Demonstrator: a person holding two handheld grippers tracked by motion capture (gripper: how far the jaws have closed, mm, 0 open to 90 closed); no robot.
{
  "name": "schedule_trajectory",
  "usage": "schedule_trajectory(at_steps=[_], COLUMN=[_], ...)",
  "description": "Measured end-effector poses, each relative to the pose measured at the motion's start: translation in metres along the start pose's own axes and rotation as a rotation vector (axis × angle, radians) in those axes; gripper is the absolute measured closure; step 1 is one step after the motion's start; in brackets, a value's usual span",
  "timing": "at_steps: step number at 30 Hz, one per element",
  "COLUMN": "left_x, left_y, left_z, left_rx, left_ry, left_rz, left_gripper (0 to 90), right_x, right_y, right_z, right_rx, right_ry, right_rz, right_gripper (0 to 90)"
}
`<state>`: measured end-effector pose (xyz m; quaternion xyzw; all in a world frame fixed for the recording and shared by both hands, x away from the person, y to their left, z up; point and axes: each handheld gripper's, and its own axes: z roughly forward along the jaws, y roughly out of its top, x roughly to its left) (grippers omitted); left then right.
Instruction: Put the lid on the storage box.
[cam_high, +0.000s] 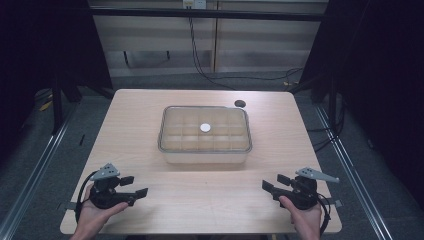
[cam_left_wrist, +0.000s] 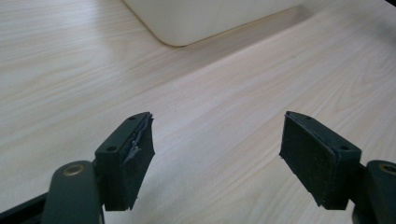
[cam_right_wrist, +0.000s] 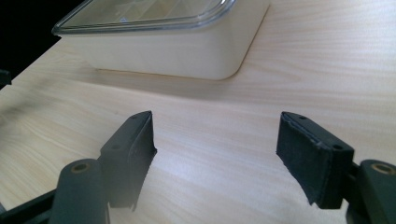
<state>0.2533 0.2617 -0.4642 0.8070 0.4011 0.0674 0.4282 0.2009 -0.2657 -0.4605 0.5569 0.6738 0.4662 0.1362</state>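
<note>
Sitting mid-counter (cam_high: 150, 180): a box (cam_high: 205, 155) with a clear lid (cam_high: 175, 127), still shut, a small white dot (cam_high: 205, 127) at the lid's centre. Hovering at the near edge, well apart from it: left gripper (cam_high: 134, 186) at near left, right gripper (cam_high: 272, 184) at near right, both gaping wide with nothing between the pads. Same story from the left gripper view (cam_left_wrist: 217, 144) and the right gripper view (cam_right_wrist: 215, 149), just bare wood under the jaws.

Looking like an approach toward the box, probably for the lid. Worth coming in level from both short ends at once, pads squared to the lid's rim rather than the body, so as not to just shove the whole thing around. Smooth counter, light-looking plastic, so likely sliding if pushed from one side alone.

Materials: box body cream, matte, opaque plastic with softly rounded corners; lid glassy, raised lip, showing a grid of compartments underneath. Counter pale woodgrain laminate, a dark round hole (cam_high: 240, 103) at far right. Pads black, rubbery, the left gripper's looking a bit torn at the edge.
</note>
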Motion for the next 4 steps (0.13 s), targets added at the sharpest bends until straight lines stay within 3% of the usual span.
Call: schedule_trajectory(at_steps=[2, 4], left_x=[-0.0007, 0.0002], left_y=[-0.0036, -0.0048], left_z=[0.0, -0.0014], left_rx=[0.014, 0.01], left_ry=[-0.018, -0.008], left_rz=[0.006, 0.003], left_gripper=[25.5, 25.7], right_x=[-0.0003, -0.0008], right_y=[-0.0016, -0.0039], right_z=[-0.001, -0.0032], right_rx=[-0.003, -0.005], right_ry=[-0.003, -0.012], right_rz=[0.003, -0.002], right_gripper=[27.5, 27.3])
